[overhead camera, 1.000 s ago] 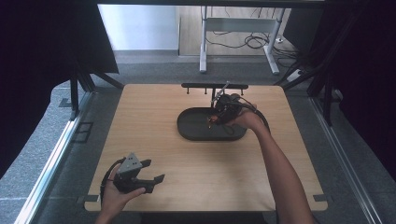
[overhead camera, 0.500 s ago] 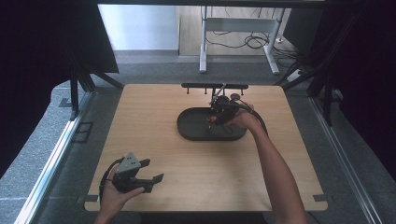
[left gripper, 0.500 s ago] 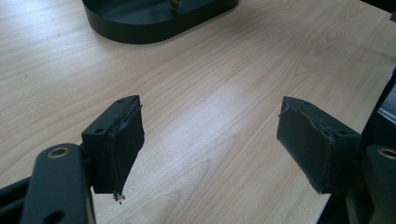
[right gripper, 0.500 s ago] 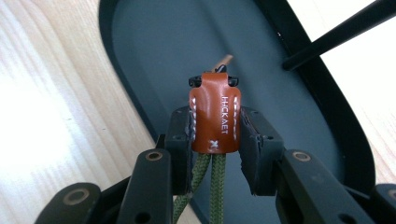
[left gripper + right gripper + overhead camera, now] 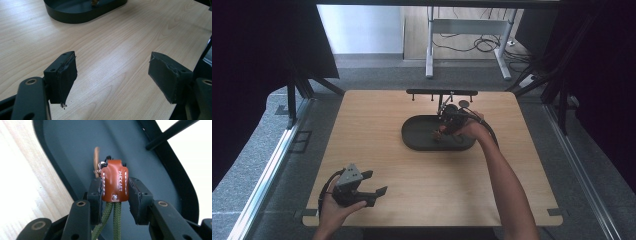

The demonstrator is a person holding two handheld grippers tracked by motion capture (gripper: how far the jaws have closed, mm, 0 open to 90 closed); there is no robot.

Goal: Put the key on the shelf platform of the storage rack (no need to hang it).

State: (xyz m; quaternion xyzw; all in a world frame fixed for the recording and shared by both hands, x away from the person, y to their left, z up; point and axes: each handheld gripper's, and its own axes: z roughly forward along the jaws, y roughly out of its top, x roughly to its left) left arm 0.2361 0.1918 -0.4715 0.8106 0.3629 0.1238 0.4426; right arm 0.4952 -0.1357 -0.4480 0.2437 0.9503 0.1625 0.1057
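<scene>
A dark oval tray (image 5: 422, 137) lies on the wooden table, right of centre and toward the back. My right gripper (image 5: 446, 126) hangs over the tray's right half. In the right gripper view its jaws are shut on a brown leather key fob (image 5: 115, 181) with white stitching and green cord (image 5: 110, 220) trailing down; a small metal ring and a tan strip (image 5: 96, 161) hang beyond it above the tray floor (image 5: 75, 150). My left gripper (image 5: 374, 184) rests near the table's front left corner, open, with bare wood between its pads (image 5: 63, 75).
A black bar rack with small hooks (image 5: 442, 93) stands at the table's back edge, just behind the tray. The tray's rim (image 5: 82, 16) lies far ahead in the left gripper view. Black curtains flank both sides; a desk frame and cables sit on the floor behind.
The right hand and gripper have shifted slightly over the tray, holding the fob. The left gripper has stayed put.
</scene>
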